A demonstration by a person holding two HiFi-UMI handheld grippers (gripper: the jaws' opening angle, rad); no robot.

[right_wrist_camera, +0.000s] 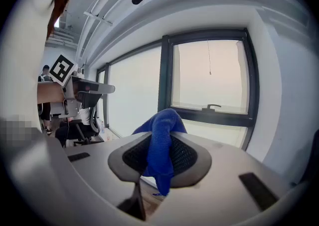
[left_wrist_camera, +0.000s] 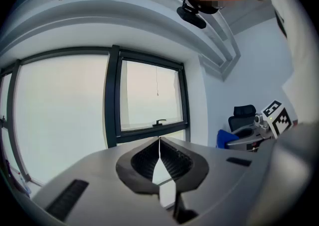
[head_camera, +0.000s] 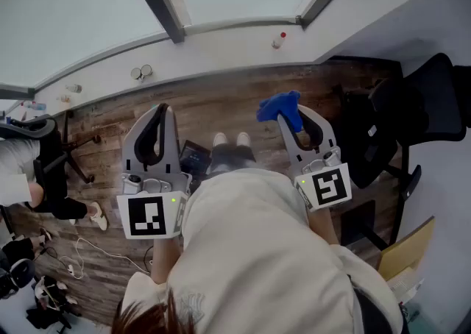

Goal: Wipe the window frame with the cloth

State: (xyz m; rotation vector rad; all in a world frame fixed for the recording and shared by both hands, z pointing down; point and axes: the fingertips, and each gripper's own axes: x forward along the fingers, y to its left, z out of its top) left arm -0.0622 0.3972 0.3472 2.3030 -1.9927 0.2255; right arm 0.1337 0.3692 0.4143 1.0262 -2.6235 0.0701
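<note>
The blue cloth [right_wrist_camera: 162,145] is clamped in the right gripper [head_camera: 296,121], held short of the window frame [right_wrist_camera: 207,113], while the left gripper [head_camera: 157,121] is closed, empty, alongside.

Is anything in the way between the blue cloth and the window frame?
No, nothing visible is. The right gripper holds the blue cloth in open air, and the dark window frame stands straight ahead with only empty space between them.

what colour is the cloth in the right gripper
Blue cloth, clearest in the right gripper view.
</note>
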